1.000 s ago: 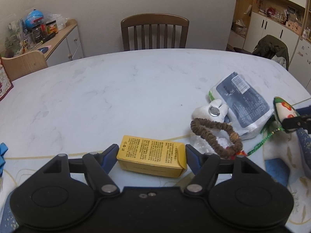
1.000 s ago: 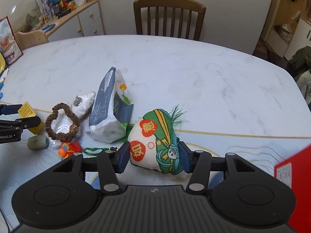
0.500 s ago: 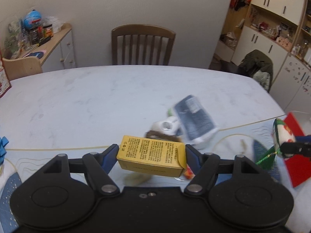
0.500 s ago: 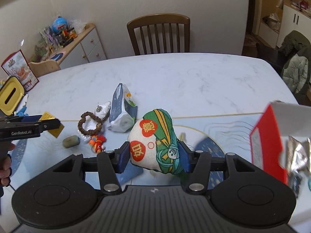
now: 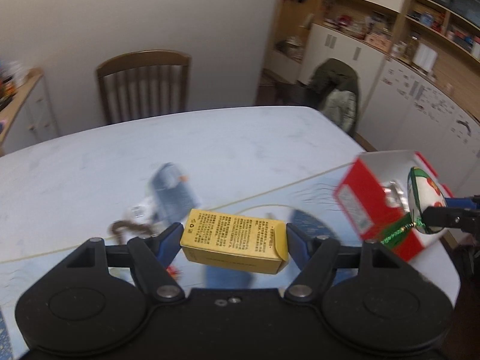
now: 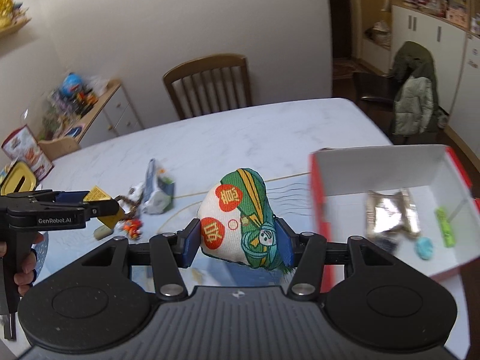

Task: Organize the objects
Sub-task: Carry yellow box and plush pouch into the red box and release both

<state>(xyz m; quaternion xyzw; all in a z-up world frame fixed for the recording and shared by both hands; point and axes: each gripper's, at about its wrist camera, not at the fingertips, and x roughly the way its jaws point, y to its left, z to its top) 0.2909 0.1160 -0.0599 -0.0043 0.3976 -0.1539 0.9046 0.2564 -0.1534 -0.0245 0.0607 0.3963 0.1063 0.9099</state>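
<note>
I hold two loads above marble-white bench (image 6: 240, 138). Left tool (image 5: 234, 235) pinches yellow printed cardboard carton (image 5: 235, 244) by short ends. Right tool (image 6: 237, 238) pinches white-green stuffed fabric pouch with red patches (image 6: 240, 216), near open red-walled white-lined box (image 6: 375, 165) at right edge of bench. Advice: bring pouch over box opening, lower inside, then release; carton after it. Count: one box, inside it one silver foil pack (image 6: 390, 216), one green piece, one light blue piece.
</note>
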